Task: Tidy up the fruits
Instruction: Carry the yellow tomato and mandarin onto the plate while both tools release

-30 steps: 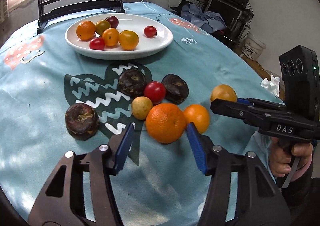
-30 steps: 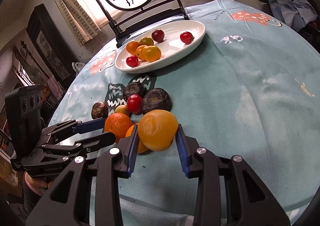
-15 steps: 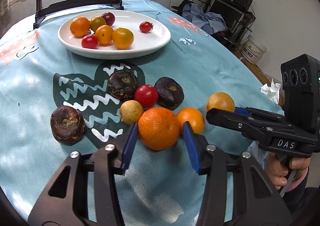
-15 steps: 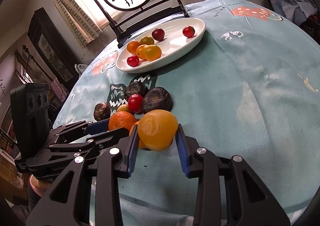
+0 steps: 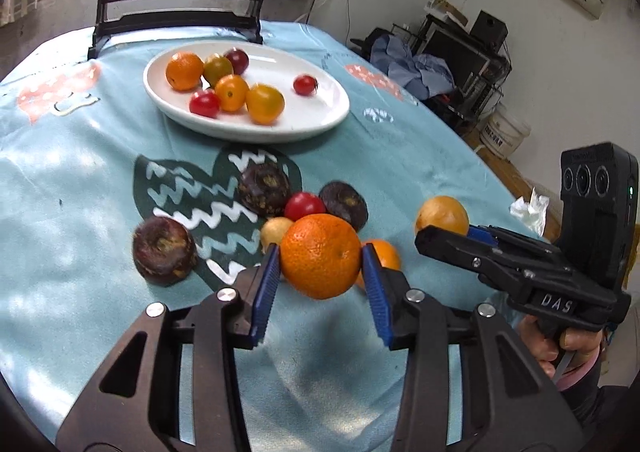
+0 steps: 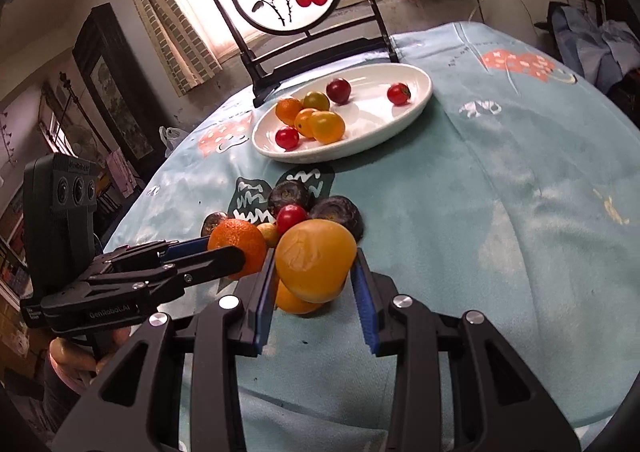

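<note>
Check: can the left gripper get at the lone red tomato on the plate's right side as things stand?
Probably not yet. The left gripper is shut on the orange, so its jaws are full. The path itself looks free: bare cloth lies before the plate, and the tomato sits apart from the other fruit.

small orange (image 5: 383,254) half hidden behind claw pad, plate fruit blurred

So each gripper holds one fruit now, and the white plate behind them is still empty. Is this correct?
Not quite: the white plate is not empty. The left wrist view shows several small fruits on it. The rest stands: the left gripper holds the orange, and the right gripper holds the yellow-orange fruit.
</note>
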Demonstrator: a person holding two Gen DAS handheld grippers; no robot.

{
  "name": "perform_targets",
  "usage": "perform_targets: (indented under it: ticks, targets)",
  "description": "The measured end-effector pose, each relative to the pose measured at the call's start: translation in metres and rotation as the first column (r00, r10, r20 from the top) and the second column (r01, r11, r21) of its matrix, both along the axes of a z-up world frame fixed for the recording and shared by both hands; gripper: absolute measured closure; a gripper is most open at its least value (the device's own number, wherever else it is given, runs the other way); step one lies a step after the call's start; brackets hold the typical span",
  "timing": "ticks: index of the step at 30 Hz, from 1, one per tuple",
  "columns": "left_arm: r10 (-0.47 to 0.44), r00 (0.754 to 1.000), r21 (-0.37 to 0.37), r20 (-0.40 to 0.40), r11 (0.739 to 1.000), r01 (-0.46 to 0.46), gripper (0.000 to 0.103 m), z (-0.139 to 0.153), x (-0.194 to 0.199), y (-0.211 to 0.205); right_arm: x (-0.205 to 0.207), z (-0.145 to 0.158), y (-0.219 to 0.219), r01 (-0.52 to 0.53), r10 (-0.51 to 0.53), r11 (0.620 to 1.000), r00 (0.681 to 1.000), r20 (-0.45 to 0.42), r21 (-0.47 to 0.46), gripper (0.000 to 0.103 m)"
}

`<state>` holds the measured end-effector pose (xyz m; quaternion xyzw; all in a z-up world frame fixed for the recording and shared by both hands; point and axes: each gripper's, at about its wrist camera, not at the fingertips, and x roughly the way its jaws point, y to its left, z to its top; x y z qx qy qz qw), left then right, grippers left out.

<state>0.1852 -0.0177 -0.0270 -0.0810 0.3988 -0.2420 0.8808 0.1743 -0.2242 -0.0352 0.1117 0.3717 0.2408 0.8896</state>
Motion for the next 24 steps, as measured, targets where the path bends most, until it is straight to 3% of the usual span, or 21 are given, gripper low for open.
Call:
perform_targets:
  ticks: [8,12,19,24]
  targets:
    - [0.134,0.988,-0.010,0.079,0.991,-0.134,0.061,0.036,0.049,0.011,0.048,0.032,0.013,0.009,-0.006,1.000,0.994,0.110,-0.029,0.066]
    - [0.210,0.970,0.064,0.120,0.974,-0.219,0.061,0.045,0.088,0.007,0.092,0.037,0.017,0.059,-0.054,0.998,0.984,0.167,-0.025,0.067]
    - [0.304,0.950,0.166,0.065,0.936,-0.311,0.061,0.033,0.156,0.011,0.153,0.017,0.018,0.115,-0.108,0.992,0.987,0.120,-0.048,0.067]
    - [0.324,0.945,0.193,0.052,0.925,-0.327,0.060,0.022,0.173,0.014,0.168,0.003,0.024,0.080,-0.074,0.994,0.994,0.082,-0.074,0.066]
